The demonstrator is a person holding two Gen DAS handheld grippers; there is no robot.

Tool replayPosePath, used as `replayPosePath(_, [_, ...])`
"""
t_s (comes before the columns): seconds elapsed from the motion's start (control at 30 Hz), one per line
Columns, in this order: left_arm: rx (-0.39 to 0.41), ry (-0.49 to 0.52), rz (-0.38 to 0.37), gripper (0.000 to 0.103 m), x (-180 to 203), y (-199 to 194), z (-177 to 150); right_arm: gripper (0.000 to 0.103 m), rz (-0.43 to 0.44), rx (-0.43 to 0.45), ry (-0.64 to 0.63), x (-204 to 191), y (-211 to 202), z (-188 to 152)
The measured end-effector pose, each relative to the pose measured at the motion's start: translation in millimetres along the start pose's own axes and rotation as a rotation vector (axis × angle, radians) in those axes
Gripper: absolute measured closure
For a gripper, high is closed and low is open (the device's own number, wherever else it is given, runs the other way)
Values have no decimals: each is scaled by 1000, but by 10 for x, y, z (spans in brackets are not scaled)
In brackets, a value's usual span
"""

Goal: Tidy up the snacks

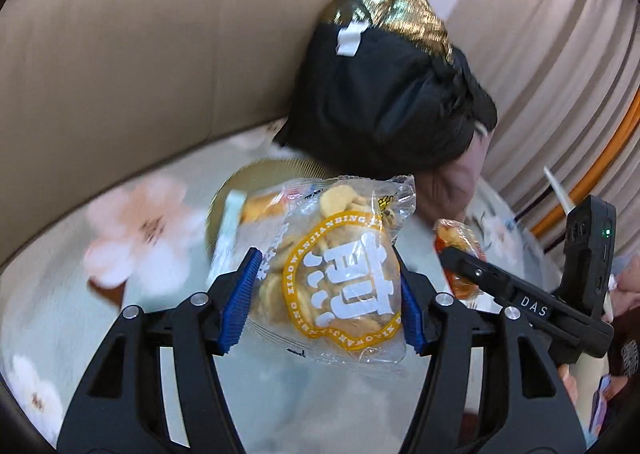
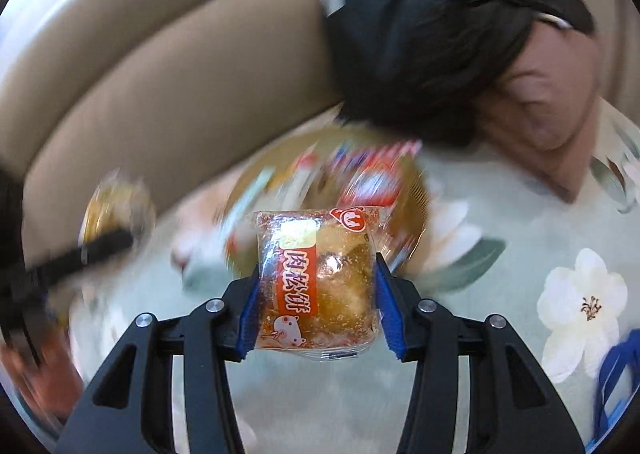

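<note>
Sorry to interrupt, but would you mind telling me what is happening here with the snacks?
A person is sorting snacks with a handheld gripper in each hand. The left gripper is shut on a clear cookie bag, and the right gripper is shut on a wrapped cake. Both packets are lifted above a floral cloth, over a gold tray that holds more packets. A black cushion leans on the beige sofa behind.

Home living room, beige sofa (image 1: 140,54), floral cloth (image 2: 520,234)
</note>
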State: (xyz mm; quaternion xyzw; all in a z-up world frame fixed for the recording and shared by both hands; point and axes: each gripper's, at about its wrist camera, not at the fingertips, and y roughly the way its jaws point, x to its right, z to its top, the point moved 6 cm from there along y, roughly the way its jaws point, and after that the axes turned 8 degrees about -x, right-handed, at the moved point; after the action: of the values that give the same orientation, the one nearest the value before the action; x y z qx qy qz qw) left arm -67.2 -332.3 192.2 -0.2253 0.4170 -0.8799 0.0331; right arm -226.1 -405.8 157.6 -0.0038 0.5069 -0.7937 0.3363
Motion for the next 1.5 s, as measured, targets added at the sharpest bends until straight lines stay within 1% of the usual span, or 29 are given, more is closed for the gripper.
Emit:
replayPosePath(0.07, [8,11,28,41,58,136,195,55,53,19,64,66,1,280])
replayPosePath(0.1, [16,15,41,39,69,192,274,55,50,30,73,81,1,386])
replayPosePath(0.13, [29,16,62,36,61,264,365,55,44,43,74,70,18,476])
replayPosePath(0.17, [37,15,81,25,45,302,417,54,39,59,71,87,10,545])
replayPosePath(0.2, [34,12,90,22,23,356,461,52,31,70,60,62,76,662])
replayPosePath(0.27, [6,1,69,23,-38,414,431,31,1,60,53,63,217,746])
replayPosePath(0.3, [1,-1,65,23,-65,434,387,32,-21,44,49,77,307,783])
replayPosePath(0.33, [-6,4,60,23,-119,413,291,36,-14,32,44,86,365,780])
replayPosePath(0.37, [-15,4,65,23,-162,388,216,38,0,22,42,89,392,771])
replayPosePath(0.5, [-15,-22,77,23,-306,174,-74,37,41,-9,50,174,379,459])
replayPosePath(0.6, [3,-47,95,22,-402,-138,-310,37,44,-35,52,183,321,181])
replayPosePath(0.67, [17,-71,118,22,-473,-416,-462,37,68,-54,42,96,244,-10])
replayPosePath(0.73, [34,-81,155,22,-517,-668,-575,35,87,-63,18,-31,157,-126])
replayPosePath(0.8, [52,-90,205,21,-548,-928,-688,34,113,-62,-20,-219,-12,-215])
replayPosePath(0.87, [79,-96,272,17,-555,-1214,-814,30,144,-49,-62,-440,-183,-281])
replayPosePath(0.9, [98,-98,327,15,-552,-1381,-902,29,159,-41,-77,-531,-271,-303])
replayPosePath(0.97, [122,-99,411,14,-549,-1601,-1034,23,186,-18,-111,-746,-473,-367])
replayPosePath(1.0, [143,-98,455,13,-540,-1746,-1132,23,196,-11,-125,-812,-516,-367])
replayPosePath(1.03, [156,-101,478,11,-543,-1834,-1185,21,205,-1,-146,-917,-597,-405])
replayPosePath(1.07, [171,-108,510,6,-562,-1934,-1251,20,207,10,-168,-1017,-659,-443])
replayPosePath(1.1, [189,-124,559,3,-607,-2049,-1349,18,207,16,-184,-1089,-690,-477])
replayPosePath(1.13, [200,-135,590,3,-649,-2126,-1413,16,208,19,-199,-1170,-706,-519])
replayPosePath(1.2, [213,-162,645,3,-758,-2238,-1544,16,219,3,-229,-1374,-709,-634])
replayPosePath(1.27, [215,-222,688,3,-968,-2299,-1737,16,232,-13,-249,-1558,-676,-756])
replayPosePath(1.3, [211,-250,694,3,-1047,-2293,-1800,15,232,-16,-258,-1651,-670,-813])
replayPosePath(1.33, [205,-301,704,3,-1216,-2268,-1923,13,229,-19,-267,-1732,-634,-872])
replayPosePath(1.37, [202,-328,714,3,-1310,-2256,-2004,9,224,-25,-281,-1856,-567,-964])
replayPosePath(1.43, [183,-400,763,3,-1594,-2172,-2205,5,210,-29,-311,-2050,-404,-1130])
replayPosePath(1.5, [166,-443,788,3,-1786,-2094,-2345,5,173,-37,-343,-2220,-227,-1284])
